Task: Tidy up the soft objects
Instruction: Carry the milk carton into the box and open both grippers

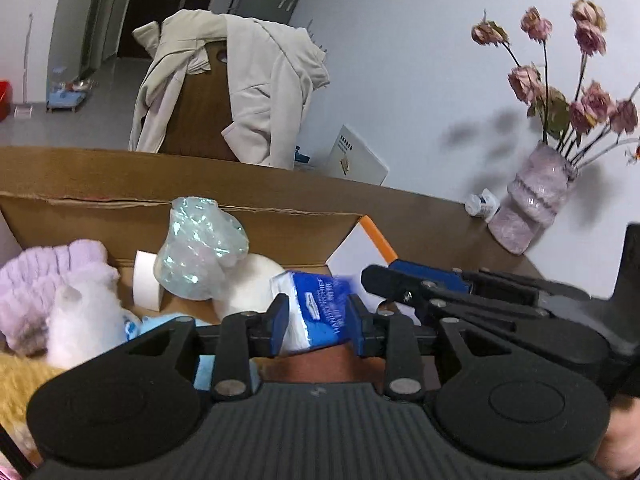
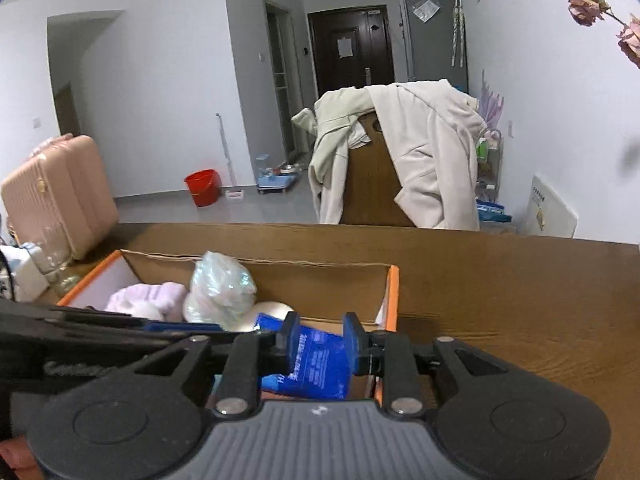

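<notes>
Each gripper's jaws, left gripper (image 1: 318,322) and right gripper (image 2: 322,342), clamp one blue tissue pack (image 1: 316,312). Beyond the jaws, one cardboard box (image 2: 320,280) holds a lilac plush (image 1: 48,288), a shiny bag (image 1: 200,252) and probably two white rolls (image 1: 250,284).

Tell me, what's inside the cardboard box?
A purple fluffy cloth, a shiny plastic bag, white rolls and something white and fluffy. The fingers hide the box's floor.

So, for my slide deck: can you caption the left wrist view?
Left tongs grip a blue tissue pack over the cardboard box of soft items.
</notes>
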Tool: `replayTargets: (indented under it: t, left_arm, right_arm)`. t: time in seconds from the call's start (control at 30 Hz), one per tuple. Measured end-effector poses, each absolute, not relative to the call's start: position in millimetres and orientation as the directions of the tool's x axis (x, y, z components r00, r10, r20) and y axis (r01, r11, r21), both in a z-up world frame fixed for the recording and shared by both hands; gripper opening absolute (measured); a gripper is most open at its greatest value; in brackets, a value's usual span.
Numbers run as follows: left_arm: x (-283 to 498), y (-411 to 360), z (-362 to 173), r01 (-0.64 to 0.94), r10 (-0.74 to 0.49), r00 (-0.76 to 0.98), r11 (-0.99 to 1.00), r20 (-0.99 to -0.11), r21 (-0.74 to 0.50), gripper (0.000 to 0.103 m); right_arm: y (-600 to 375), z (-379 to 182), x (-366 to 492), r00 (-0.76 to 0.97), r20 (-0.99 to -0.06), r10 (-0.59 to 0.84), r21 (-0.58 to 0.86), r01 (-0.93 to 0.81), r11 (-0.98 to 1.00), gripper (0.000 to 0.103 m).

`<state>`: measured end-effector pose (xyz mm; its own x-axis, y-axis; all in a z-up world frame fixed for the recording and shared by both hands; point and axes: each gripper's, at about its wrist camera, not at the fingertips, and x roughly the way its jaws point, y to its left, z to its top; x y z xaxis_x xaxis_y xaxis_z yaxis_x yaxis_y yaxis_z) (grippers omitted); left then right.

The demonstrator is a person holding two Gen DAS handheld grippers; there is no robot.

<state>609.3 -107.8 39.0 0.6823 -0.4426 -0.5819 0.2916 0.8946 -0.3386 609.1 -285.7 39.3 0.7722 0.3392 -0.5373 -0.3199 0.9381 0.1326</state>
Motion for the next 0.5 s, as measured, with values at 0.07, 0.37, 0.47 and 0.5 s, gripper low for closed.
replayTargets:
  t: [0.07, 0.37, 0.47, 0.5]
  left_arm:
    - [604, -106, 42, 0.292, -0.419, 0.697, 0.907, -0.583, -0.303, 0.032]
    - [538, -71, 94, 0.246, -0.304, 0.788, 0.953, -0.536, -0.178, 0.042]
    - [504, -54, 115, 0.222, -0.261, 0.819, 0.965, -0.511, -0.136, 0.045]
    - [493, -49, 121, 0.210, -0.244, 0.829, 0.970, -0.504, -0.125, 0.050]
  right_arm:
    - [-286, 38, 610, 0.770, -0.536, 0.346, 0.146, -0.319, 0.936, 0.024]
    - [-297, 87, 559, 0.793, -0.503, 0.343, 0.116, -0.331, 0.937, 0.037]
    - [-300, 111, 528, 0.808, -0.482, 0.339, 0.079, -0.346, 0.935, 0.043]
    - [-301, 117, 518, 0.810, -0.477, 0.341, 0.072, -0.350, 0.934, 0.045]
